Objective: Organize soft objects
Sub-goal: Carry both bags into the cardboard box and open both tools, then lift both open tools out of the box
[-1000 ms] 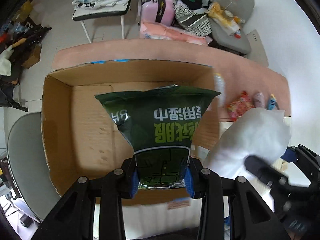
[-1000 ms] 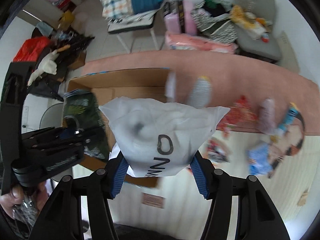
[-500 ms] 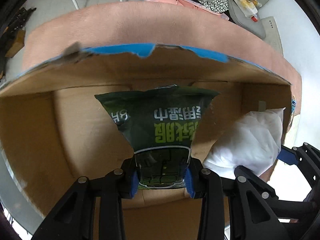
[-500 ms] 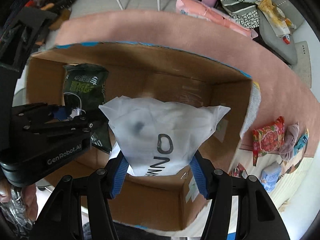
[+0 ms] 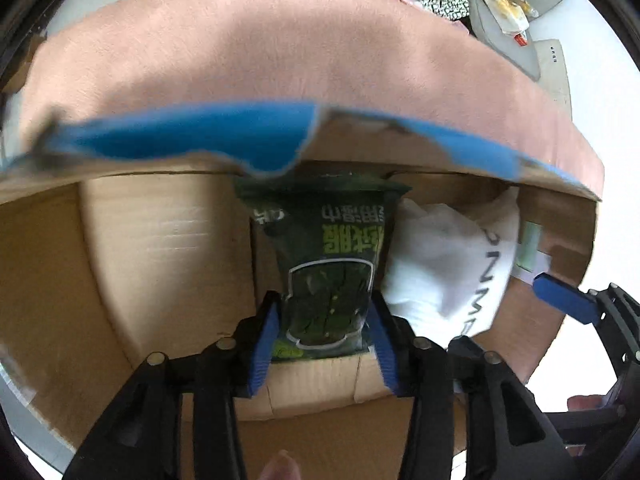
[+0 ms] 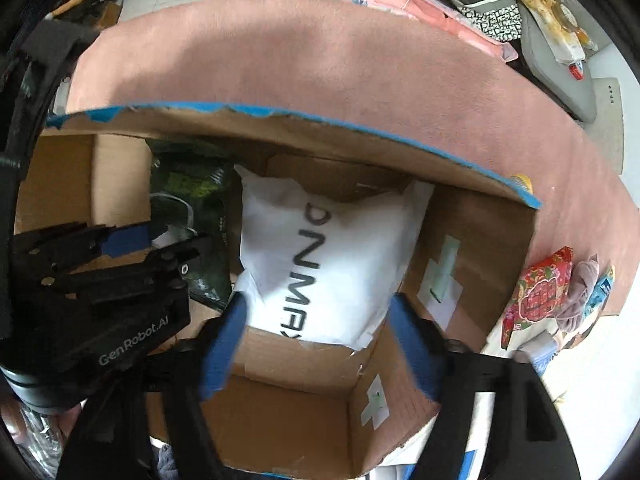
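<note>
Both grippers are down inside a cardboard box (image 5: 152, 248) with a blue-taped rim. A dark green packet (image 5: 328, 268) rests on the box floor against the far wall, between the spread blue pads of my left gripper (image 5: 326, 332), which is open around its near end. A white soft bag with black letters (image 6: 320, 252) lies beside it to the right, also seen in the left wrist view (image 5: 448, 264). My right gripper (image 6: 316, 320) is open, its pads apart at the bag's near end. The green packet (image 6: 188, 188) shows left of the bag in the right wrist view.
The box (image 6: 472, 256) stands on a pink fleece cover (image 6: 320, 64). To its right lie a red patterned packet (image 6: 536, 292), a pinkish cloth (image 6: 580, 292) and a blue packet (image 6: 600, 288). Beyond are chairs and piled bags (image 5: 500, 4).
Both grippers went deeper into the box. Both opened: the green packet and the white bag now sit on the box floor side by side, farther from the pads.
</note>
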Motion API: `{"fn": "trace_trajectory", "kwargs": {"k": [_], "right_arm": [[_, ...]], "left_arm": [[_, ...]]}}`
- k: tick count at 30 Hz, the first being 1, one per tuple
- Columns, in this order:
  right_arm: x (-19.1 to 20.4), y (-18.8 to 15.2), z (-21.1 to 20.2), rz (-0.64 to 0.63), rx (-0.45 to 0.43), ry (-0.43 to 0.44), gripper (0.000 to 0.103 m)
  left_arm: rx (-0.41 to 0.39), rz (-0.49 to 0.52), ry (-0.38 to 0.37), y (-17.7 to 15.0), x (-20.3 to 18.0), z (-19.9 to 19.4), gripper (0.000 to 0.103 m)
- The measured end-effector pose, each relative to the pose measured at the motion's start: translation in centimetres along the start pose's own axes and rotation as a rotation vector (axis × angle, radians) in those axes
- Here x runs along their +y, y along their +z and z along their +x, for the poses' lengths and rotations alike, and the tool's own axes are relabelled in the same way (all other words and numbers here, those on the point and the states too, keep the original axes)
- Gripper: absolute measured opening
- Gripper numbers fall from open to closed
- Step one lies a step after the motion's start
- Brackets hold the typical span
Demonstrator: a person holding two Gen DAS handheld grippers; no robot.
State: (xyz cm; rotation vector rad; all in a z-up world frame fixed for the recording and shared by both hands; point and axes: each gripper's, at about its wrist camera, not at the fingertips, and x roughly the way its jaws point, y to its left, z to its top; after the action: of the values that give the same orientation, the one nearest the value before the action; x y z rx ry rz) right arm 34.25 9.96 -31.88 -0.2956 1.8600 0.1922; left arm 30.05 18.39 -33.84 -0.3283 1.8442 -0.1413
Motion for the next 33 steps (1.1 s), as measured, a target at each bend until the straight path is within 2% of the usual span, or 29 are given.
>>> {"fn": "trace_trajectory", "kwargs": {"k": [1,3,5,7,9,11,18,21,28,33], "right_arm": [[-0.2,-0.4,-0.5,0.002,-0.013,0.0,0.086],[-0.6,-1.2,-1.5,0.015,-0.042,-0.004,0.091],[-0.8,-2.5,-2.5,0.029,-0.076,-0.007,0.094],[-1.1,-4.1,-3.0,0.042,-0.109,-0.008,0.103],[-1.6,-6.0,-3.5,0.074,-0.147,-0.001,0.103],[-1.6,-7.9,-3.7,0.101,-0.185,0.012,0.103],[0.1,-14.4,-5.1,0.151,-0.344,0.008,0.103],[1.0,-17.2,-6.3,0.15,-0.407,-0.002,0.103],[1.9,-23.9,-9.8,0.163,-0.518,0.052,0.103],[1.3,-26.8,-11.2,0.177,-0.582,0.141,0.103]], "left_arm": [[-0.023,0.006,0.016,-0.5,-0.2,-0.7,0.054],[-0.062,0.008,0.039,-1.6,-0.5,-1.8,0.072],[-0.102,0.005,0.061,-3.3,-0.2,-3.0,0.086],[-0.152,0.0,0.091,-5.4,-0.3,-4.4,0.093],[-0.194,0.0,0.118,-7.5,-0.2,-5.5,0.098],[-0.234,-0.001,0.14,-9.9,0.3,-6.3,0.099],[-0.356,0.001,0.182,-13.0,3.0,-10.0,0.099],[-0.419,0.009,0.216,-15.6,2.4,-11.1,0.099],[-0.514,0.003,0.216,-21.0,1.0,-13.9,0.099],[-0.559,-0.01,0.211,-23.1,-0.2,-15.7,0.099]]}}
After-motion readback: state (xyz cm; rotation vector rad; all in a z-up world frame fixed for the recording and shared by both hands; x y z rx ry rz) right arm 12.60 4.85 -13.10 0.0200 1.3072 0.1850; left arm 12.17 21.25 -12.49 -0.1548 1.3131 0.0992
